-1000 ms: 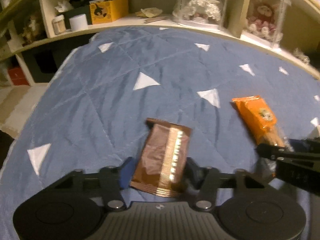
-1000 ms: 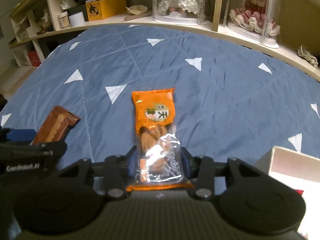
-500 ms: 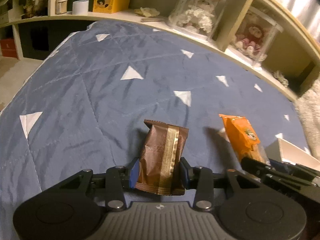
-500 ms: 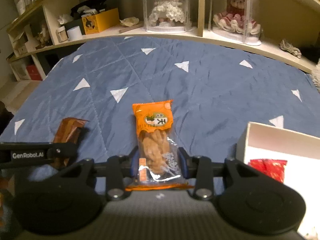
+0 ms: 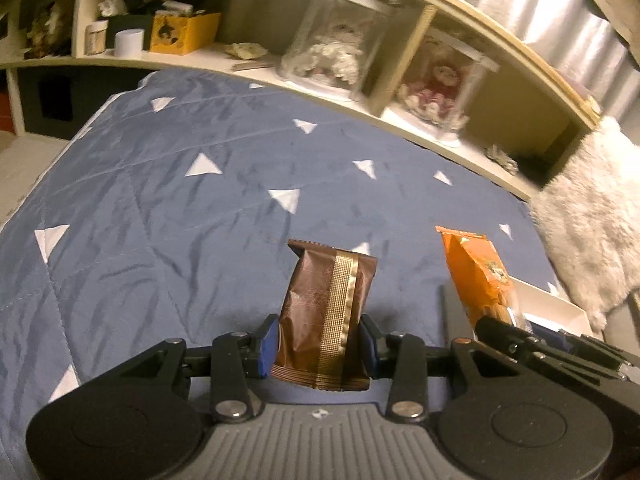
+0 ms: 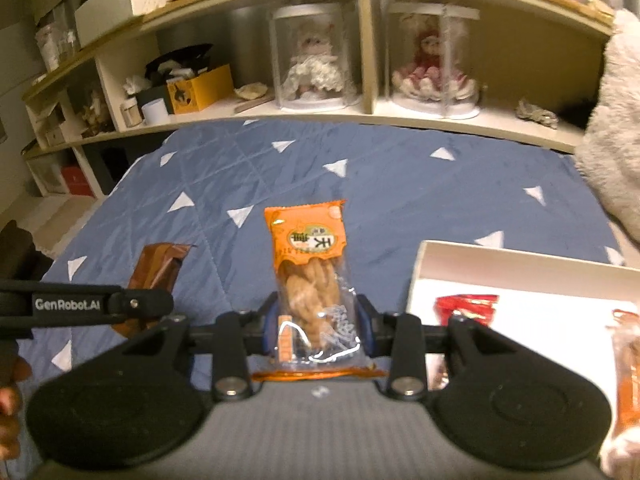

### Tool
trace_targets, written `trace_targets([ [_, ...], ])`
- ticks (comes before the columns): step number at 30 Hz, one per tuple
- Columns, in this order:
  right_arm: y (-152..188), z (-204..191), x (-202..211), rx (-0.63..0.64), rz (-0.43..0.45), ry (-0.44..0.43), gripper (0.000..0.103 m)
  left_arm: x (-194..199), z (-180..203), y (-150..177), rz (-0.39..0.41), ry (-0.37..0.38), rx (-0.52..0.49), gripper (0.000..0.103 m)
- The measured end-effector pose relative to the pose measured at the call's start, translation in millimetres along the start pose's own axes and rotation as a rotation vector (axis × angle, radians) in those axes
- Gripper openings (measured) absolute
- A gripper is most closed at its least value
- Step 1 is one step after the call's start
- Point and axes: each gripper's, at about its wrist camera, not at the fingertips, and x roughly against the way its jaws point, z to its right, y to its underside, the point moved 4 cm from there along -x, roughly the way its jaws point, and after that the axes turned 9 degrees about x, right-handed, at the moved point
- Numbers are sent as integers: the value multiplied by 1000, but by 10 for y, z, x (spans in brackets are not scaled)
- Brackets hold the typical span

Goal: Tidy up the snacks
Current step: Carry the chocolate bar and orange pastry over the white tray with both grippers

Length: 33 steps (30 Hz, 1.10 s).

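Observation:
My left gripper (image 5: 320,342) is shut on a brown snack packet with a gold stripe (image 5: 328,312) and holds it above the blue quilt (image 5: 160,208). My right gripper (image 6: 318,330) is shut on an orange snack packet with a clear window (image 6: 312,276), also lifted off the quilt. The orange packet shows at the right in the left wrist view (image 5: 476,276), and the brown packet at the left in the right wrist view (image 6: 156,276). A white box (image 6: 532,312) lies at the right, with a red packet (image 6: 466,308) and another orange packet (image 6: 626,360) inside.
A curved shelf (image 6: 360,114) runs along the far edge of the bed, with two dolls in clear cases (image 6: 314,60), a yellow box (image 6: 200,88) and small jars. A fluffy white pillow (image 5: 592,216) lies at the right. The floor shows at the far left.
Both grippers have lifted their packets off the quilt and swung to the right. The white box has come into fuller view beside the right gripper.

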Motion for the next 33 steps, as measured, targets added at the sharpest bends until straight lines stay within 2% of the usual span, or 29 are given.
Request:
trace_targets([
  [9,135,509,477,-50,30,60,44,120,478,157,9,31,-67,43],
  [17,343,1046,763,-112,48,120,44,73,1067,316,-8,82,-123,43],
  [28,752,1780,898,-245,50,180,44,-249,1866,738,-124,166,-220,43],
  [33,895,2075,852,-339,40,186,44,-532,2111,817,-195,205,-200,43],
])
